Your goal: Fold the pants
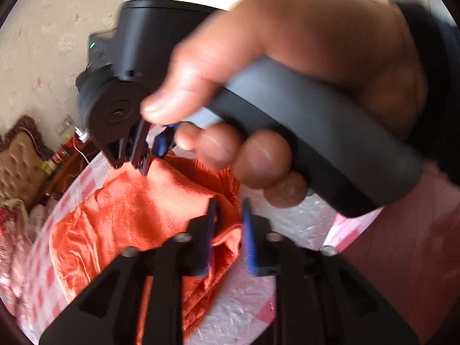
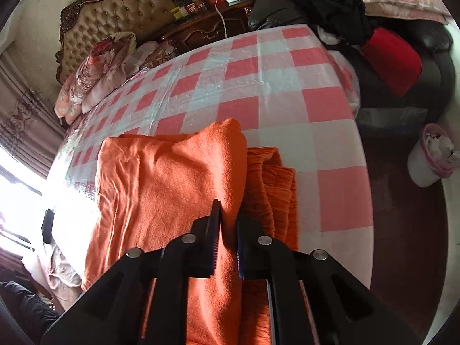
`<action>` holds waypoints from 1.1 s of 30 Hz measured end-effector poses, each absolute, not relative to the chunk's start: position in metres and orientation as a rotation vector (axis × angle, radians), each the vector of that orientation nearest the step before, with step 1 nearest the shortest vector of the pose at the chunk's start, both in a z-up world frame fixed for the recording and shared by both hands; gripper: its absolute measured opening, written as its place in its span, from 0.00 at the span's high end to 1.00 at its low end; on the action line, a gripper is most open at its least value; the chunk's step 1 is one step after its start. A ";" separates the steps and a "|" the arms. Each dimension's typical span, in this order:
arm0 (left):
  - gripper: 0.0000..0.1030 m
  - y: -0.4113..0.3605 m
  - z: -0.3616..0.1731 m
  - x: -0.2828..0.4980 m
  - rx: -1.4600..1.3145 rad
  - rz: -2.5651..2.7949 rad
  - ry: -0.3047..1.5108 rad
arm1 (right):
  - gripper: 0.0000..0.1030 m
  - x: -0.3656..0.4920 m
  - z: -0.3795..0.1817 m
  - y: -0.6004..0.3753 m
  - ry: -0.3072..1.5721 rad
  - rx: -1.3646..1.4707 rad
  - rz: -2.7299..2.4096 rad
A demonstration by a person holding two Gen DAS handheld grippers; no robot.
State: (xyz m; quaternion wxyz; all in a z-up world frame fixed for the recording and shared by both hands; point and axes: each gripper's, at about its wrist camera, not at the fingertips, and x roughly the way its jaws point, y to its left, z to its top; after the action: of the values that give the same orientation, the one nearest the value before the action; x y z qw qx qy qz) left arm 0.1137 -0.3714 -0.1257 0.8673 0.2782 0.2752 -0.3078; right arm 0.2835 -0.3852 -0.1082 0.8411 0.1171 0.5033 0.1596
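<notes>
Left gripper [image 1: 228, 215]: nearest in the left wrist view; jaws parted, the folded edge of the orange pants [image 1: 129, 215] lies in the gap, pads not pressing on it.
Right gripper [image 2: 228, 215]: nearest in the right wrist view; jaws stand narrowly apart with a raised ridge of the pants [image 2: 161, 178] running up between them; whether the pads press on the cloth I cannot tell.
Pants: orange, folded into a thick bundle, lying on the desk [image 2: 330, 149] near its front edge; a ribbed orange layer shows along the bundle's right side.
Desk: covered with a pink-and-white checked sheet under clear plastic.
Hand [image 1: 287, 86]: fills the upper right of the left wrist view, wrapped around the black handle of the right gripper [image 1: 149, 149], whose tips sit just above the far end of the pants.
Beyond the desk: a tufted headboard [image 2: 129, 14], a white bin [image 2: 431, 158] on the floor.
</notes>
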 end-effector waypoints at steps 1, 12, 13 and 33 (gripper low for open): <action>0.57 -0.360 -0.118 0.116 0.549 -0.655 0.576 | 0.74 0.279 -0.102 -0.386 1.035 0.233 0.308; 0.87 -0.218 -0.111 0.172 0.154 -0.418 0.799 | 0.57 0.256 -0.071 -0.323 0.856 -0.053 0.090; 0.87 -0.217 -0.116 0.175 0.154 -0.429 0.815 | 0.57 0.261 -0.081 -0.316 0.874 -0.078 0.070; 0.76 -0.245 -0.106 0.282 0.065 -0.607 0.942 | 0.57 0.203 -0.110 -0.326 0.980 -0.101 -0.136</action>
State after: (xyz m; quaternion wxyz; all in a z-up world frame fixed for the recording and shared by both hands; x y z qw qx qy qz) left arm 0.2825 -0.2446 -0.1056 0.8465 0.0307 0.4467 -0.2879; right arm 0.2035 -0.3263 -0.1100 0.8790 -0.0484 0.4699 -0.0651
